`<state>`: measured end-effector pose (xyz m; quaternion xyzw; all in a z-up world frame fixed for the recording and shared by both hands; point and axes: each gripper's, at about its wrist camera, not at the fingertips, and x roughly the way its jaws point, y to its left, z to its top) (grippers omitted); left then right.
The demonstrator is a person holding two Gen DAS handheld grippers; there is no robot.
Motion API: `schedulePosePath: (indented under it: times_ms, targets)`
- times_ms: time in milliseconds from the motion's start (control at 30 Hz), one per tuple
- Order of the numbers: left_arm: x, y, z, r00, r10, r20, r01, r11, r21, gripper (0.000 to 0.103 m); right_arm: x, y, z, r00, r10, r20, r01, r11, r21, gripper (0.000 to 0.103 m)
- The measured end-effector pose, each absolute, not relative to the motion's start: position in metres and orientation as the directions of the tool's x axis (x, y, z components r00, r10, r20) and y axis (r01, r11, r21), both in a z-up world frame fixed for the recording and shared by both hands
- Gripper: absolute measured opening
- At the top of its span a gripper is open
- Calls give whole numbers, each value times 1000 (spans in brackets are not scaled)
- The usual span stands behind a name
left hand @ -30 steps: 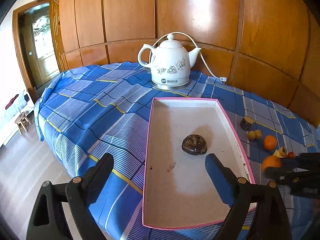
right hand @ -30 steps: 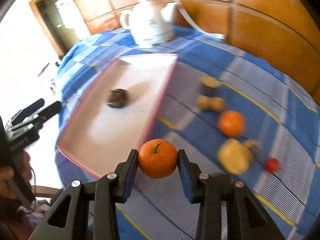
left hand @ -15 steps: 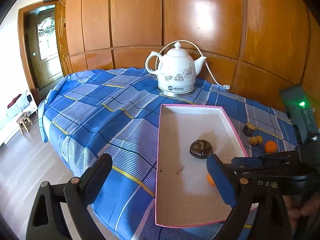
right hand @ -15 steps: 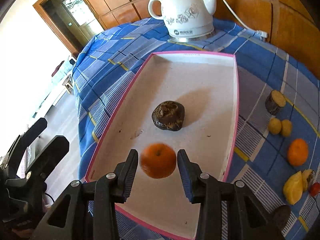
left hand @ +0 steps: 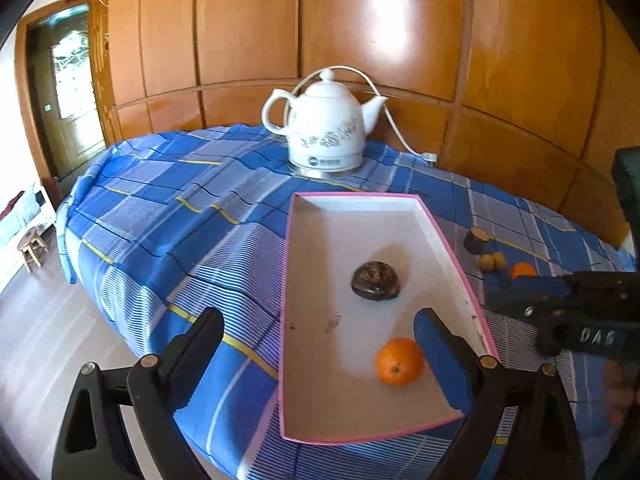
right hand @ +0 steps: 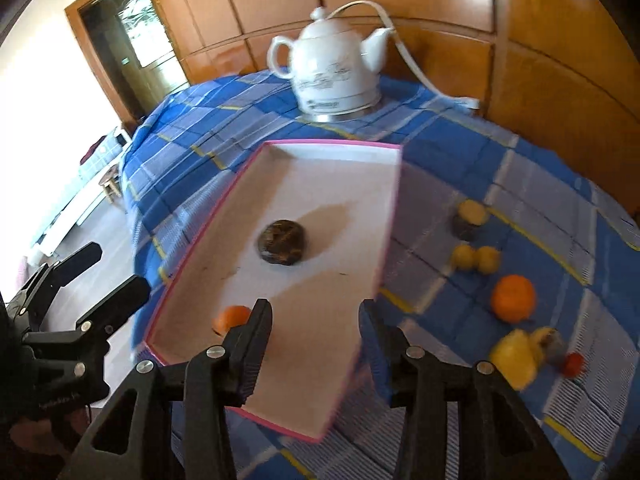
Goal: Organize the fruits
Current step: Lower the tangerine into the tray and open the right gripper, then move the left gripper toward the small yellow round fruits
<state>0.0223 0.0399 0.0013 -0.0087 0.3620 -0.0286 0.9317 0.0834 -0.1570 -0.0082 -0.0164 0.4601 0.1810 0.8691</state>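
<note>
Orange in the tray, both jaws empty

The orange (left hand: 399, 361) sits near the front of the pink tray (left hand: 456, 240), off to the left of the right gripper (right hand: 316, 320), whose jaws have just been opening with nothing between them. The left gripper (left hand: 318, 330) has its jaws wide apart over the tray's left edge. A dark fruit (right hand: 282, 242) lies mid-tray with bare floor around it. More fruit (right hand: 513, 298) waits on the blue checked tabletop (left hand: 180, 216). A white kettle (left hand: 326, 128) stands behind, by wood walls.
</note>
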Motion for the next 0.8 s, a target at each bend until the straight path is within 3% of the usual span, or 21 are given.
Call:
schedulePosePath:
  times_ms: [167, 433, 800]
  targets:
    - [20, 32, 1, 734, -103, -672, 86, 995, -59, 96, 74, -193, 0, 581, 160, -798, -237, 971, 22, 47]
    - [20, 19, 2, 722, -124, -681, 118, 991, -56, 96, 47, -225, 29, 721, -28, -692, -87, 988, -130, 47]
    - [20, -5, 6, 711, -144, -688, 169, 985, -31, 96, 25, -235, 46, 793, -135, -594, -16, 970, -242, 47]
